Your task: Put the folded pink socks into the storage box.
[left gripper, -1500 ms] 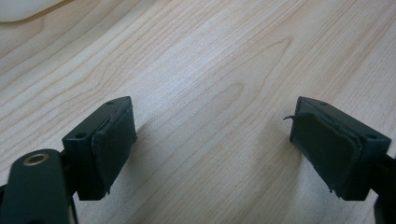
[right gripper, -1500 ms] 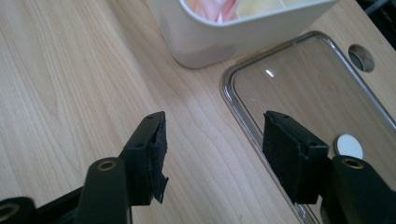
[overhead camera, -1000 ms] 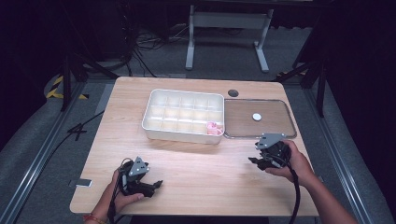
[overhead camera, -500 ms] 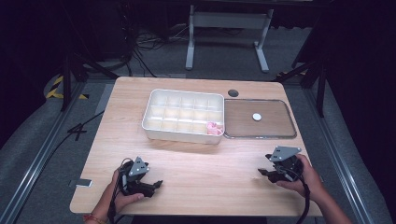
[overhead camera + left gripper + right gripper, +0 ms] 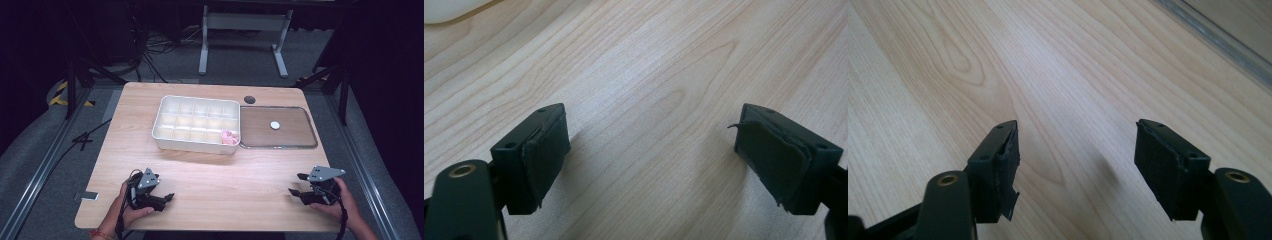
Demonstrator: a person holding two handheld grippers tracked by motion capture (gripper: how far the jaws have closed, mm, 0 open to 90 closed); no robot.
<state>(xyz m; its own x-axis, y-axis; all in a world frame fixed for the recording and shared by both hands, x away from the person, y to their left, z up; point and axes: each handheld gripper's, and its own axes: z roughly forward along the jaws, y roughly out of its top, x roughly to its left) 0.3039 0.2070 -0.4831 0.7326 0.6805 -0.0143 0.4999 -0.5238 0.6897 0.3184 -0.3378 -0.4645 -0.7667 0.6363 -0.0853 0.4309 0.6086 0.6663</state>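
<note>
Both grippers are sitting low at the near edge of the wooden table [image 5: 210, 170], and I'm holding them well apart. I'm keeping the left gripper [image 5: 167, 197] spread wide over bare wood with nothing between its jaws. I'm holding the right gripper [image 5: 298, 184] wide too, likewise gripping nothing. Farther back, the white compartment tray [image 5: 162, 120] is carrying a pink item [image 5: 230, 137] in its near right cell, touching the clear lid [image 5: 300, 131] lying flat beside it.

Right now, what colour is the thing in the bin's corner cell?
Pink, clearest in the high view.
</note>
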